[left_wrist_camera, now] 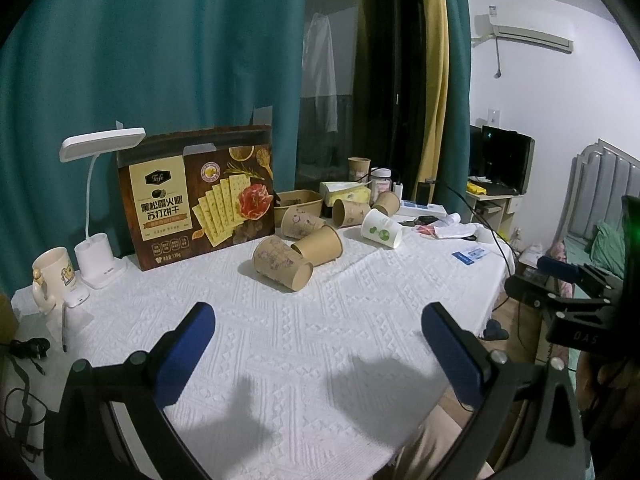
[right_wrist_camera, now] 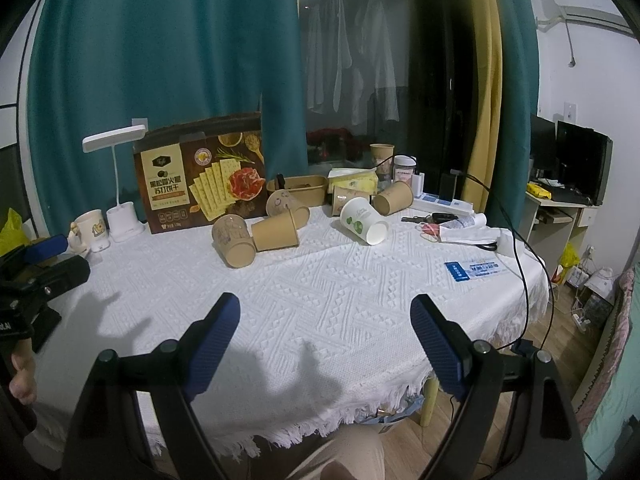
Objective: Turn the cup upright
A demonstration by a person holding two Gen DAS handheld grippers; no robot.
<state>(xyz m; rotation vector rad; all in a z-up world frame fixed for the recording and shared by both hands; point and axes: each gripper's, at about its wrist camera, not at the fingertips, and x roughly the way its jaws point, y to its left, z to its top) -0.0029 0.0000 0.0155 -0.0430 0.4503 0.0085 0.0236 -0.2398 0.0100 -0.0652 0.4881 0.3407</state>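
Several paper cups lie tipped on their sides on the white-clothed surface (left_wrist_camera: pixel 320 320), well ahead of both pairs of tongs. Nearest the left tongs (left_wrist_camera: pixel 318 330) is a printed brown cup (left_wrist_camera: pixel 282 264), its mouth turned toward the camera; a plain brown cup (left_wrist_camera: pixel 320 245) lies touching it just behind. Off to the right, apart from these, a white cup with green print (left_wrist_camera: pixel 381 228) lies tilted with its mouth facing right and forward. Further brown cups lie behind, near a cracker box (left_wrist_camera: pixel 196 196) and a desk lamp (left_wrist_camera: pixel 98 208). Both fingers of the left tongs stand spread apart, nothing between them but bare cloth. The right tongs (right_wrist_camera: pixel 325 336) are likewise released and empty, hovering over the near edge, with the white cup (right_wrist_camera: pixel 365 220) ahead and slightly right.
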